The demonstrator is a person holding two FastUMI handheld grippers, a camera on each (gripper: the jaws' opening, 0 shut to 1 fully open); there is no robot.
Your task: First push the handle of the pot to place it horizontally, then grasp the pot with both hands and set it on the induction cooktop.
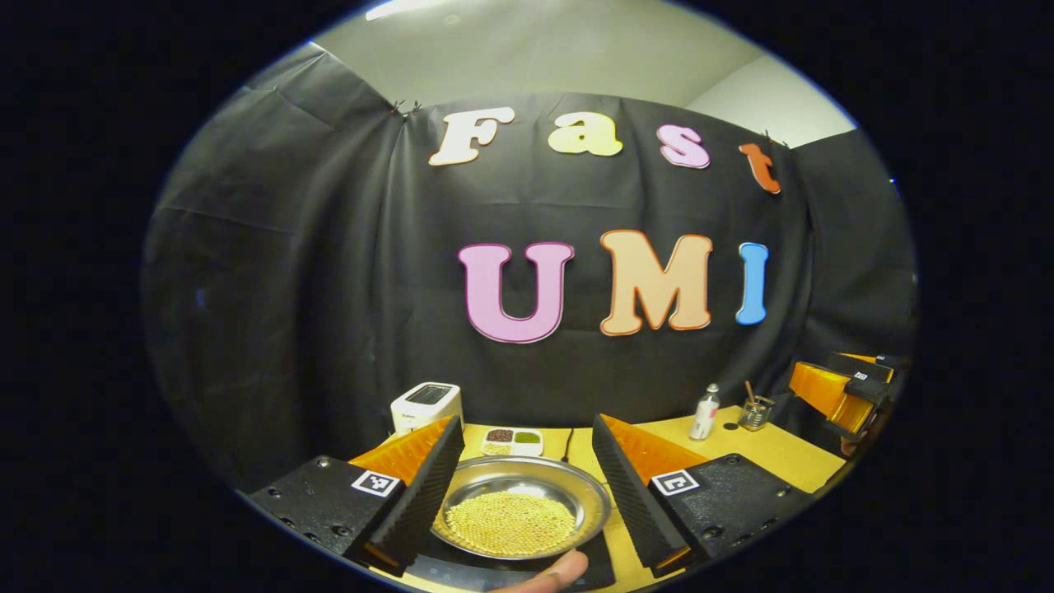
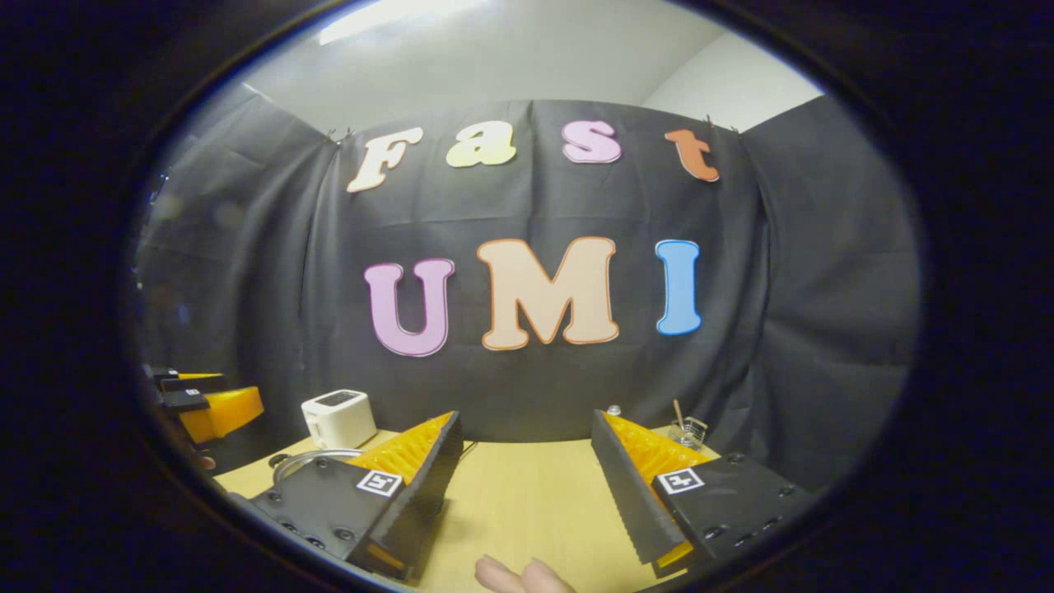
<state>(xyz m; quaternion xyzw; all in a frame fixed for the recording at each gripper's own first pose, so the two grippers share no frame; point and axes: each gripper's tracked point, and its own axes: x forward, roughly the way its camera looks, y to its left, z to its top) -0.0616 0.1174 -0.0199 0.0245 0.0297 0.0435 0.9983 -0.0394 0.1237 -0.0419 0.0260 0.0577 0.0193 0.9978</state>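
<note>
Right now the left hand-held gripper [image 1: 523, 486] hangs wide open directly before the shiny steel pot of yellow grains [image 1: 520, 504] — the right hand-held gripper [image 2: 527, 486], equally wide, faces bare bench [image 2: 527, 486].

Pot [image 1: 520, 506] near rim cut off, handle hidden — cooktop [image 1: 597, 564] mostly covered

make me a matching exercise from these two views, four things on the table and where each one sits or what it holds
Things
1. pot
2. toaster
3. bottle
4. small tray

Places or states
A. right of the pot, next to a glass jar
B. far left of the table, against the black cloth
C. between the left gripper jaws, holding yellow grains
D. just behind the pot, with dark, green and pale fillings

Pairs: 1-C, 2-B, 3-A, 4-D
</note>
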